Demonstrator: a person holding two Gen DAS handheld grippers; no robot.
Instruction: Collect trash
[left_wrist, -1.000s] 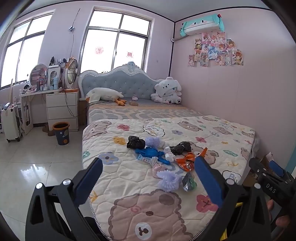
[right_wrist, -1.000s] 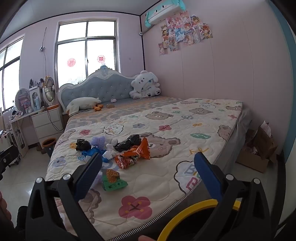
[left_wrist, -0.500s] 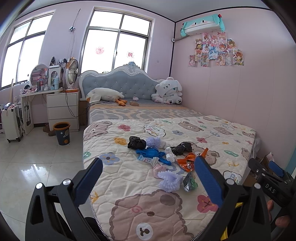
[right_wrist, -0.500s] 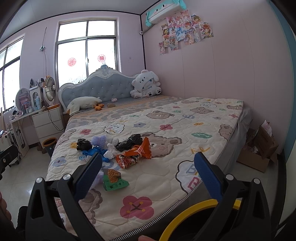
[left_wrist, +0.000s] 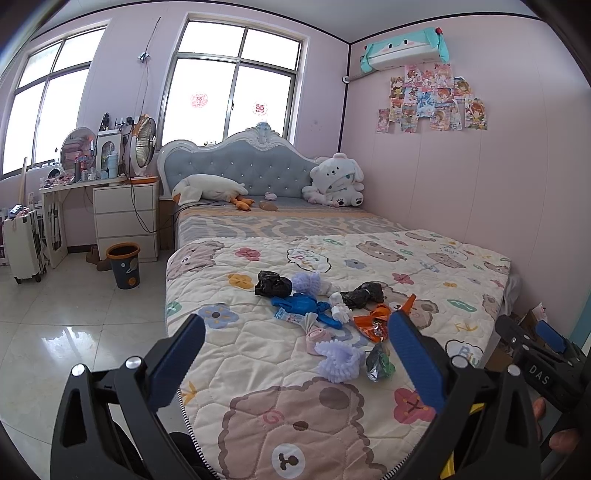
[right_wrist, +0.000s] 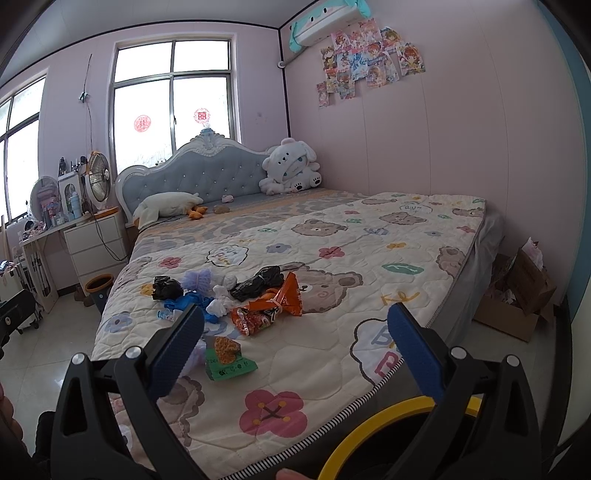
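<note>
Both views have barely shifted; trash pile (left_wrist: 325, 317) unmoved.

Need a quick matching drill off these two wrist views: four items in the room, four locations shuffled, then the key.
Items:
1. orange snack bag
2. white bear plush
3. waste bin
4. cardboard box

Places:
A. floor by the white drawers
B. in the litter pile on the quilt
C. floor at the foot of the bed, by the wall
D. against the headboard

Pairs: 1-B, 2-D, 3-A, 4-C
</note>
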